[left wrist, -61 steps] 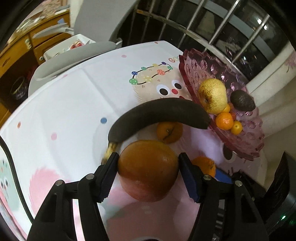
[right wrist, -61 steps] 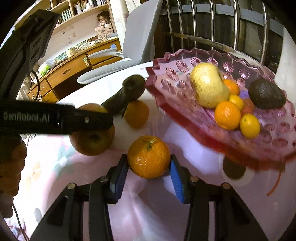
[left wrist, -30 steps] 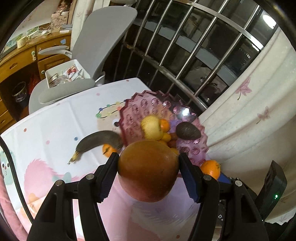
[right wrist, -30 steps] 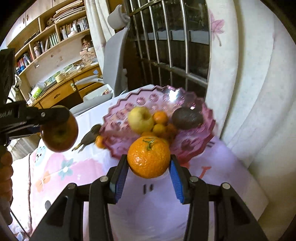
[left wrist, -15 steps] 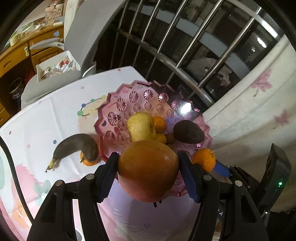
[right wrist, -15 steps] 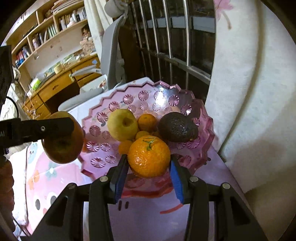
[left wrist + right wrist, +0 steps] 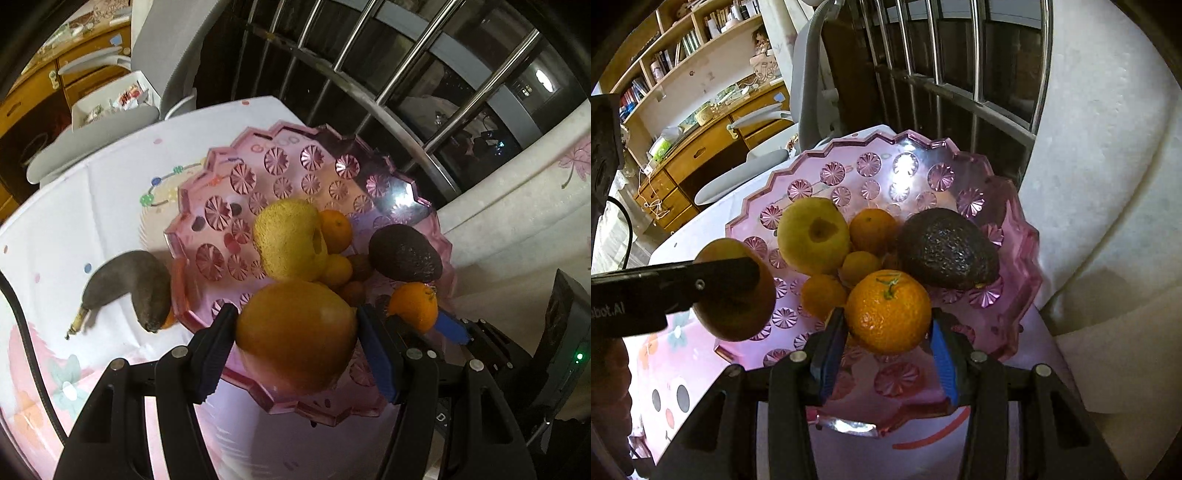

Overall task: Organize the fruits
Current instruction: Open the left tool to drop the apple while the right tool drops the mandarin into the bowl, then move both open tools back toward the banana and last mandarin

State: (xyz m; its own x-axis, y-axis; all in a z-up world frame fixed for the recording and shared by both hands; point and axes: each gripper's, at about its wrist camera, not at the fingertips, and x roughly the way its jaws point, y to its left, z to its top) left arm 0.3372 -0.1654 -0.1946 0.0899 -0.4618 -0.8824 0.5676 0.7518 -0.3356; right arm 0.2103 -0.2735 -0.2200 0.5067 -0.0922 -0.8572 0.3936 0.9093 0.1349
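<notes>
Two tongs over pink bowl, left tongs gripping apple, right tongs gripping orange

A reddish-brown apple sits clamped in the left claw above the near rim of the pink cut-glass bowl. A stem-topped orange is pinched in the right claw over the same bowl, which holds a yellow apple, a dark avocado and small oranges. A blackened banana lies on the bench just left of the bowl, over another orange.
</notes>
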